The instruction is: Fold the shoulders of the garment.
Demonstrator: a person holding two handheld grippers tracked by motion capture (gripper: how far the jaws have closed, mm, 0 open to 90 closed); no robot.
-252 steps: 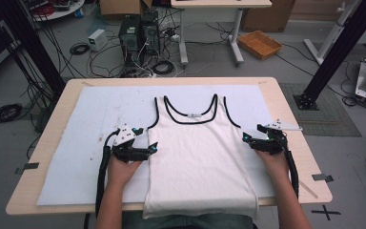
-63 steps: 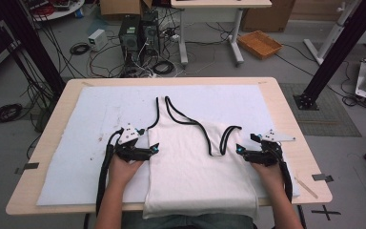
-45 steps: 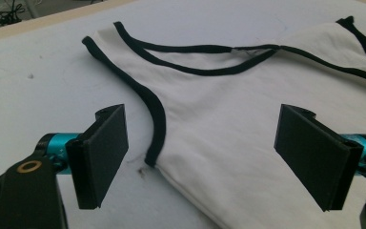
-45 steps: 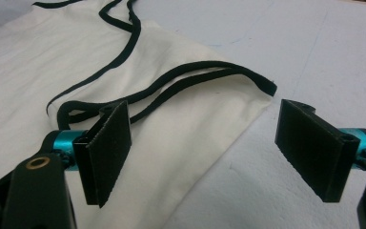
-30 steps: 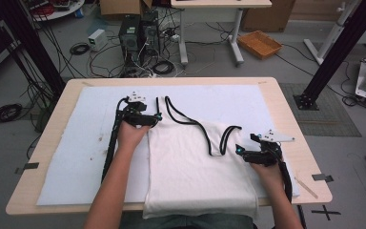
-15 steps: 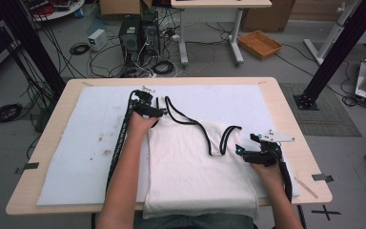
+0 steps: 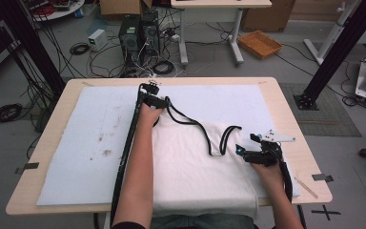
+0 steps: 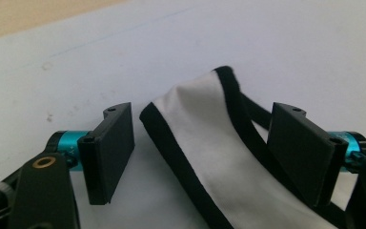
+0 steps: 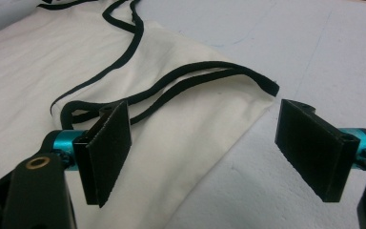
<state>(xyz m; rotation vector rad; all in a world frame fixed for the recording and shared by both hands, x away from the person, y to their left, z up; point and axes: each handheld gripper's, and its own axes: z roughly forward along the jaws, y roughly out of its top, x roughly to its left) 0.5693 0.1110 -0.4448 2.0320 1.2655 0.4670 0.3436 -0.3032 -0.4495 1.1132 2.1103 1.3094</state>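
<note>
Grey floor (image 7: pixel 38 62), tangled cables (image 7: pixel 78 47), wicker basket (image 7: pixel 260 44).

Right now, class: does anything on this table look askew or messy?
Yes. The white tank top lies lopsided: one black-trimmed strap stretches toward the left gripper, the other is folded inward. Dark stains mark the white mat.

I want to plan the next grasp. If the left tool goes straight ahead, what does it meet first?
Probably the shoulder strap of the white top: it already lies between the open left tool.
</note>
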